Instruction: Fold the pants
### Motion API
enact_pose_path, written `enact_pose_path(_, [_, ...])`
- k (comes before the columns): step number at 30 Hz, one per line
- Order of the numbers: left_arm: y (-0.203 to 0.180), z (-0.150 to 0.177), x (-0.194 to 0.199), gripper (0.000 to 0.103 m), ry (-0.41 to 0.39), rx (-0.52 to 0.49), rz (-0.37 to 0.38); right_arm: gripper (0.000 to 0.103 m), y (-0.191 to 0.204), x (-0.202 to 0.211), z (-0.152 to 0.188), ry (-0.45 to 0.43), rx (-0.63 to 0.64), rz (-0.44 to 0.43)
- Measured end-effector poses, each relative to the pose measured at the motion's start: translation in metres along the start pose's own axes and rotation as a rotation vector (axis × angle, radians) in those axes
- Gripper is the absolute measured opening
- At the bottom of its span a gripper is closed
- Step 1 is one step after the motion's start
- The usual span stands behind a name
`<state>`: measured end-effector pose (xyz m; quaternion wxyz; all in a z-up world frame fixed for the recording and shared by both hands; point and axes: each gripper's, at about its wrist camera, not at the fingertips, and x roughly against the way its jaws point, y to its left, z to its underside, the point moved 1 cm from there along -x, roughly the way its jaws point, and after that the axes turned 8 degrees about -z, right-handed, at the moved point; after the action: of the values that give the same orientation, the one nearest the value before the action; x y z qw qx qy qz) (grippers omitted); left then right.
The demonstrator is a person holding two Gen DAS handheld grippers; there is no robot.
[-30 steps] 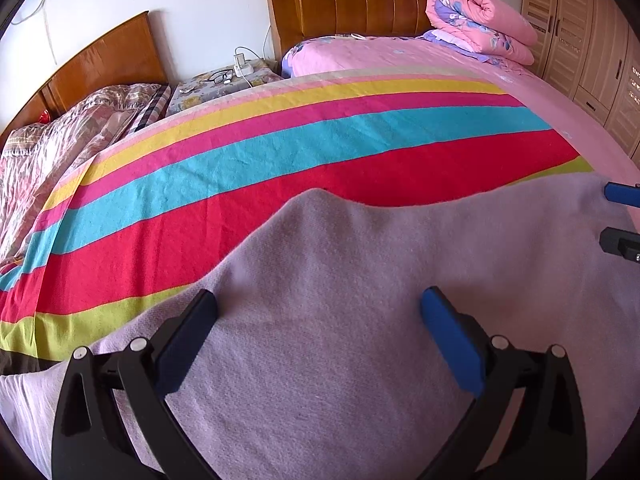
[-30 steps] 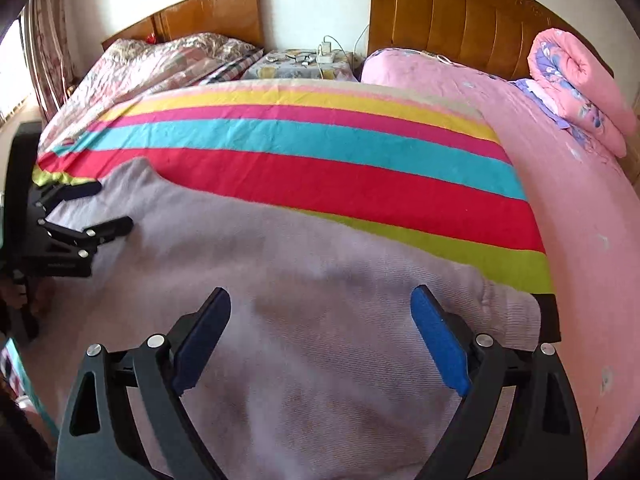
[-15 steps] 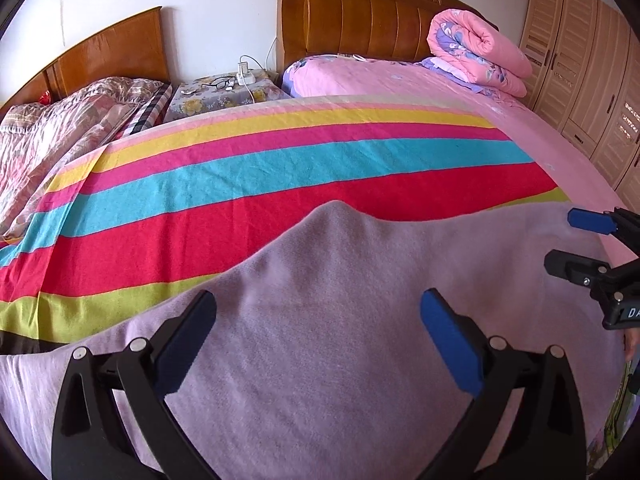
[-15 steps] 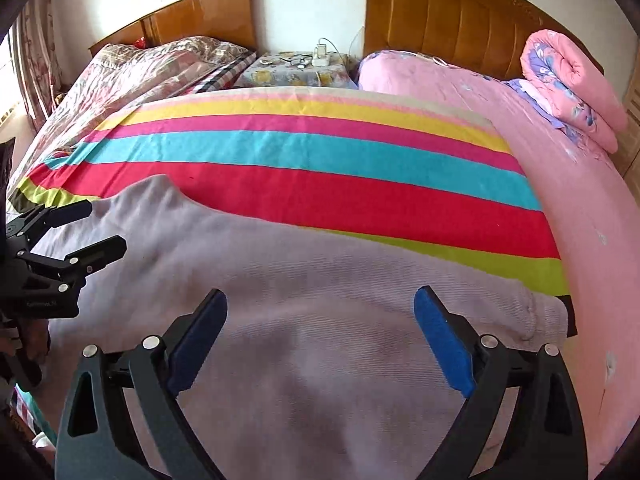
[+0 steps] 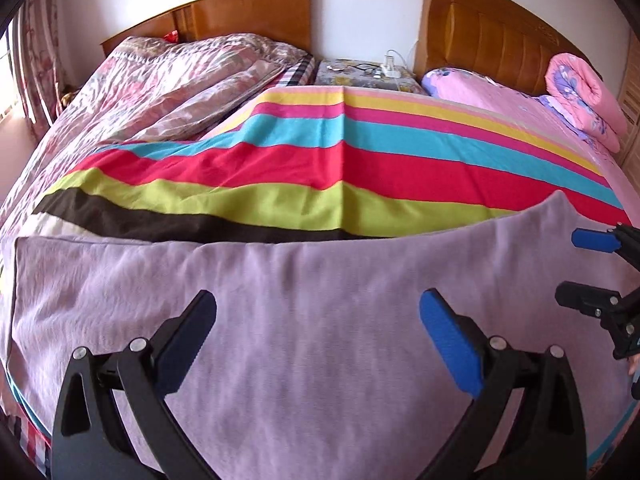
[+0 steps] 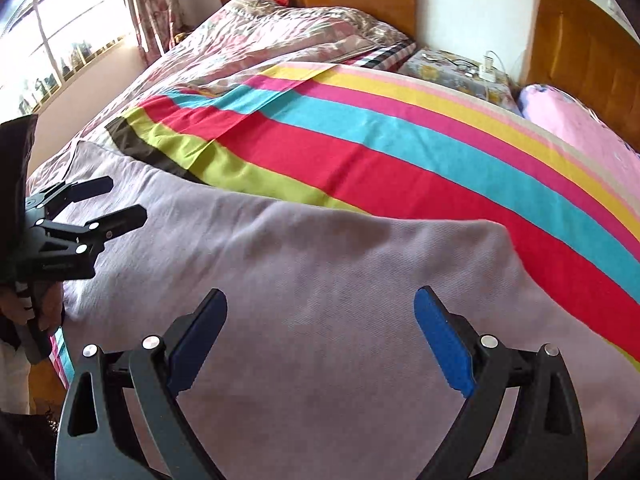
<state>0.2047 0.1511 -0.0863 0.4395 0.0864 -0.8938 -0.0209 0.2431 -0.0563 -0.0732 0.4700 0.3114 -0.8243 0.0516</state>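
Note:
The lilac pants (image 5: 304, 320) lie spread flat along the near edge of the bed, over a striped blanket (image 5: 320, 160). In the right wrist view the same pants (image 6: 320, 280) fill the lower half, their far fold running diagonally. My left gripper (image 5: 318, 312) hovers open above the cloth, nothing between its blue pads. My right gripper (image 6: 320, 312) is also open over the pants, empty. Each gripper shows in the other's view: the right gripper (image 5: 588, 268) at the right edge, the left gripper (image 6: 104, 204) at the left edge, held by a hand.
A quilted floral bedspread (image 5: 160, 80) covers the left bed. A cluttered nightstand (image 5: 364, 74) stands between two wooden headboards. A rolled pink quilt (image 5: 584, 96) lies at the far right. A window (image 6: 60, 32) is at the left.
Both cameras have swung left, so the left bed, the black stripe and the pants' left end now show. Both grippers stayed open above the pants.

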Motion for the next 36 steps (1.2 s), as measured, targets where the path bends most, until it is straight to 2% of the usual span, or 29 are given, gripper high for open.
enact_pose_path(3, [0.018, 0.000, -0.017, 0.102, 0.046, 0.048, -0.005, 0.092, 0.003, -0.024, -0.009, 0.036, -0.003, 0.018])
enact_pose_path(8, [0.016, 0.004, -0.024, 0.102, 0.051, 0.033, -0.031, 0.091, -0.015, -0.022, -0.022, -0.035, -0.120, 0.042])
enact_pose_path(10, [0.017, 0.003, -0.026, 0.102, 0.050, 0.046, -0.025, 0.091, -0.012, -0.023, -0.027, -0.040, -0.116, 0.054])
enact_pose_path(11, [0.017, 0.003, -0.026, 0.102, 0.049, 0.047, -0.026, 0.091, -0.009, -0.029, -0.029, -0.021, -0.096, 0.073])
enact_pose_path(13, [0.016, 0.004, -0.026, 0.102, 0.045, 0.045, -0.031, 0.091, -0.003, -0.043, -0.033, 0.012, -0.032, 0.179])
enact_pose_path(14, [0.014, 0.003, -0.026, 0.102, 0.044, 0.045, -0.033, 0.091, -0.003, -0.046, -0.036, -0.005, -0.007, 0.196])
enact_pose_path(16, [0.014, 0.003, -0.026, 0.102, 0.042, 0.050, -0.029, 0.092, -0.010, -0.047, -0.040, -0.034, -0.045, 0.183])
enact_pose_path(19, [0.014, 0.002, -0.027, 0.102, 0.040, 0.050, -0.027, 0.086, -0.010, -0.038, -0.044, -0.082, -0.097, 0.283])
enact_pose_path(21, [0.014, 0.003, -0.027, 0.102, 0.040, 0.051, -0.029, 0.086, 0.000, -0.034, -0.046, -0.088, -0.075, 0.227])
enact_pose_path(24, [0.014, 0.003, -0.026, 0.102, 0.039, 0.050, -0.033, 0.090, 0.019, -0.051, -0.046, -0.024, 0.020, 0.170])
enact_pose_path(25, [0.015, 0.003, -0.026, 0.102, 0.039, 0.051, -0.032, 0.092, 0.020, -0.059, -0.045, -0.010, 0.040, 0.185])
enact_pose_path(26, [0.015, 0.003, -0.026, 0.102, 0.039, 0.052, -0.032, 0.099, 0.016, -0.060, -0.045, -0.033, 0.034, 0.186])
enact_pose_path(28, [0.014, 0.002, -0.026, 0.102, 0.039, 0.051, -0.032, 0.098, 0.007, -0.060, -0.047, -0.024, -0.027, 0.148])
enact_pose_path(29, [0.014, 0.002, -0.026, 0.102, 0.039, 0.051, -0.033, 0.098, 0.009, -0.057, -0.049, -0.038, -0.035, 0.163])
enact_pose_path(31, [0.015, 0.002, -0.026, 0.102, 0.039, 0.053, -0.032, 0.098, 0.018, -0.053, -0.052, -0.060, -0.009, 0.192])
enact_pose_path(34, [0.013, 0.001, -0.025, 0.102, 0.038, 0.054, -0.035, 0.098, 0.030, -0.060, -0.056, -0.053, 0.016, 0.115])
enact_pose_path(36, [0.013, 0.001, -0.025, 0.102, 0.038, 0.056, -0.032, 0.098, 0.035, -0.073, -0.058, -0.027, 0.066, 0.145])
